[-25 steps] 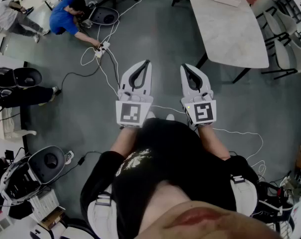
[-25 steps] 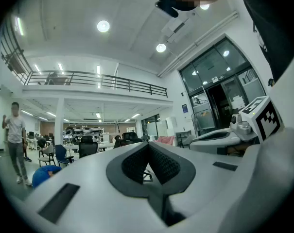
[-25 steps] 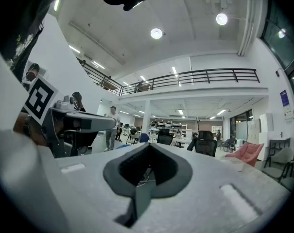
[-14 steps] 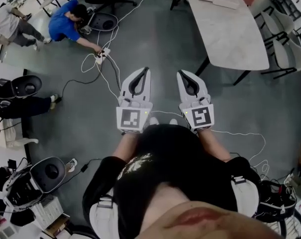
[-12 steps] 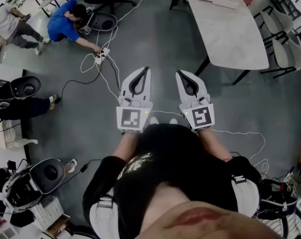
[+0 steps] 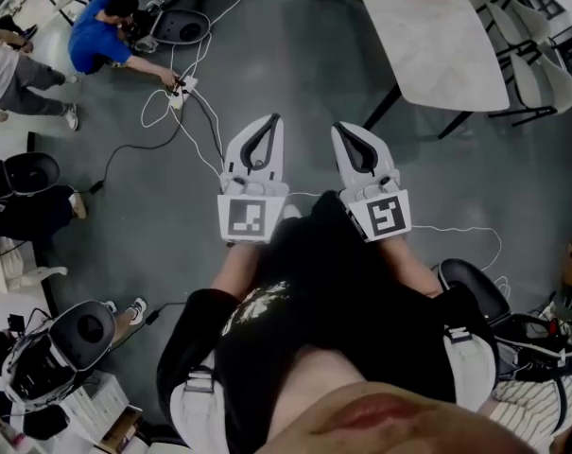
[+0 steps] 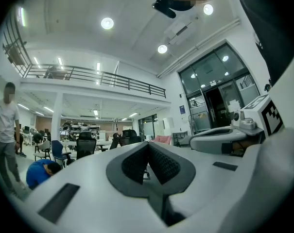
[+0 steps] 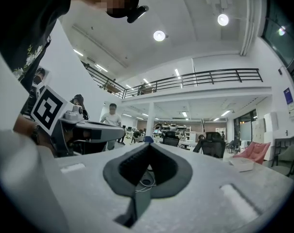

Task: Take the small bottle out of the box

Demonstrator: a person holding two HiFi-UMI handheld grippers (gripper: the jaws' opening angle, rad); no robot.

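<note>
Holding our white plastic left gripper [image 6: 272,121] and right gripper [image 6: 339,130] closed on nothing, we see no small bottle or box; stepping toward eleven o'clock risks tripping on the white floor cables [image 6: 178,94].

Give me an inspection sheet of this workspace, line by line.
Surface: grey floor; white table ahead to the right.
Job's things: nothing seen.
Clutter: black-and-white gear at lower left, too unclear to name.
Grippers: left gripper and right gripper side by side over the floor, jaws together, nothing between them.
Cables: white cables run across the floor to a power strip.
Surroundings: person in blue crouched, reaching to the power strip.
</note>
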